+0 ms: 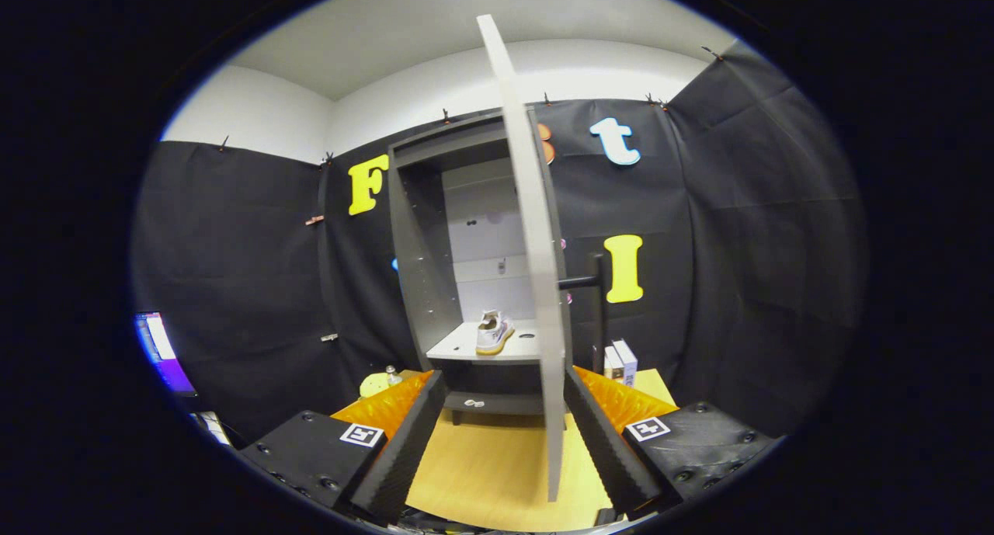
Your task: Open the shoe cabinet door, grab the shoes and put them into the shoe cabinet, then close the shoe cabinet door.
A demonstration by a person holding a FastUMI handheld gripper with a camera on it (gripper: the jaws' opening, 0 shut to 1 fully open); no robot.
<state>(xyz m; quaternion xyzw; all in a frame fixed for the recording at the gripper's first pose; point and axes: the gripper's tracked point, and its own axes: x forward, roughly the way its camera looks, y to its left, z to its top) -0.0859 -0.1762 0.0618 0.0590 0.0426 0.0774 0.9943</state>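
Door [536,248]: standing open, edge-on between the jaws;
Shoe [493,331]: resting on the cabinet shelf [458,347];
Jaws: spreading apart, gripping nothing

Table [497,473] — wood top, bears the cabinet [423,248] at 12 o'clock beyond the spread fingers [404,442]. Shelf [481,349] inside carries one shoe [493,331] — upright. Boxes [621,362] at 1 o'clock.
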